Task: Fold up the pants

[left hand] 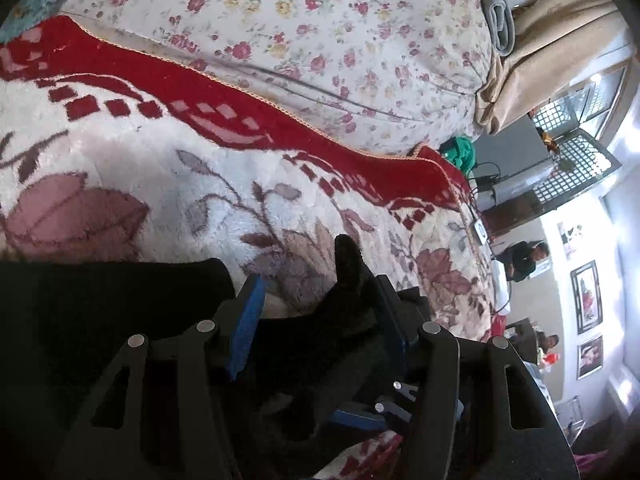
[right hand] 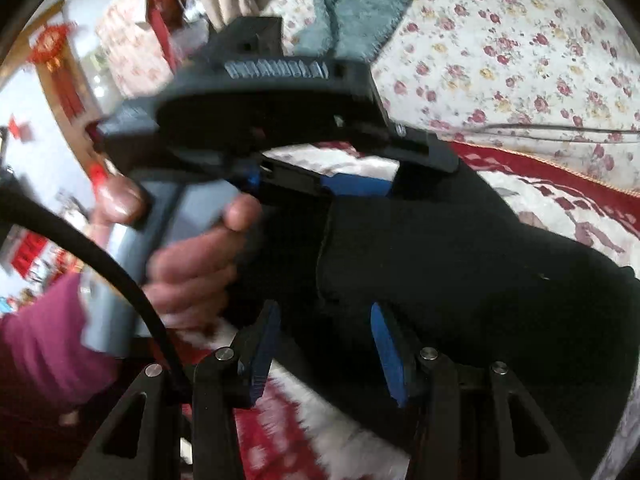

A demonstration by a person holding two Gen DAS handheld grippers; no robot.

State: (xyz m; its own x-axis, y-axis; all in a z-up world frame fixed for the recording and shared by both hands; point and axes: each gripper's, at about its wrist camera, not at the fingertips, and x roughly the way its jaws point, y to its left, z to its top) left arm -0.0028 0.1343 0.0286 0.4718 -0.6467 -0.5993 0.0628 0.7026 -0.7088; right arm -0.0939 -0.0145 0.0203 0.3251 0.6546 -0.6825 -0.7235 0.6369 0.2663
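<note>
The black pants lie on a fluffy red-and-white floral blanket. In the left wrist view, black cloth sits between the blue pads of my left gripper, with a tuft sticking up against the right pad; the jaws stand apart. In the right wrist view, my right gripper is open low over the pants, its blue pads on either side of the black cloth. The left gripper's body, held in a hand, is just ahead, its blue fingers touching the pants.
A rose-print quilt covers the bed beyond the blanket. A teal fleece and beige curtain lie at the far side. The room with furniture, cables and people lies past the bed's edge.
</note>
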